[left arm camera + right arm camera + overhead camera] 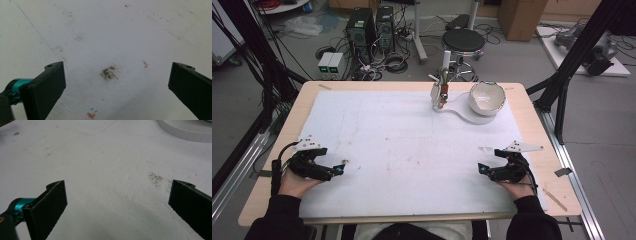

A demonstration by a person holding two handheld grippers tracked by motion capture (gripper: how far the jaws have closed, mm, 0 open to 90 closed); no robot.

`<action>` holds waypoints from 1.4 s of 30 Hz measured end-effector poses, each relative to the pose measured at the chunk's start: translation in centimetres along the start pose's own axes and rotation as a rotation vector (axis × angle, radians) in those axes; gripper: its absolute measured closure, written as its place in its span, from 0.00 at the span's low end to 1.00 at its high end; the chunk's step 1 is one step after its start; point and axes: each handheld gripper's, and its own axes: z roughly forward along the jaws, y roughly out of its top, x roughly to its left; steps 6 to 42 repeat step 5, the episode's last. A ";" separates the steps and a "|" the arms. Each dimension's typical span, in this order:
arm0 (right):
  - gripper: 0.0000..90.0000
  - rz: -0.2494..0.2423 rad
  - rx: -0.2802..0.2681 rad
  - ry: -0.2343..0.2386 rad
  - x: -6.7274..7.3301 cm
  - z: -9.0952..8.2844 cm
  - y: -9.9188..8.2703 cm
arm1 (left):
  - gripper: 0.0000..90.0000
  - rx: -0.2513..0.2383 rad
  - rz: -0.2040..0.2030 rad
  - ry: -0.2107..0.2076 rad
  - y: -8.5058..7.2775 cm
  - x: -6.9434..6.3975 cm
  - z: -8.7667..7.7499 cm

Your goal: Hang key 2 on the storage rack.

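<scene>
A white bowl (486, 97) sits on a white stand (472, 116) at the far right of the white mat (402, 150); nothing shows inside it. Just left of it stands a small tool (439, 94). The left gripper (338, 170) and right gripper (482, 170) rest near the mat's near corners, jaws spread wide, holding nothing, well apart from the bowl. Between them lies bare, smudged mat.

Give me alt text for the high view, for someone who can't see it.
A person rests an open left hand-held gripper and right hand-held gripper at the near corners of a white mat. At the far side, a white bowl sits beside a small utensil holder.
</scene>
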 end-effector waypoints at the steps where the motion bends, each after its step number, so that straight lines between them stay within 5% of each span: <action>1: 0.01 0.000 -0.001 -0.001 0.0 0.0 0.0 | 0.02 0.002 -0.001 0.001 -0.1 0.0 -0.1; 42: 0.01 0.000 -0.002 0.000 0.0 0.0 0.0 | 0.02 0.001 -0.013 0.008 -0.7 0.0 -0.5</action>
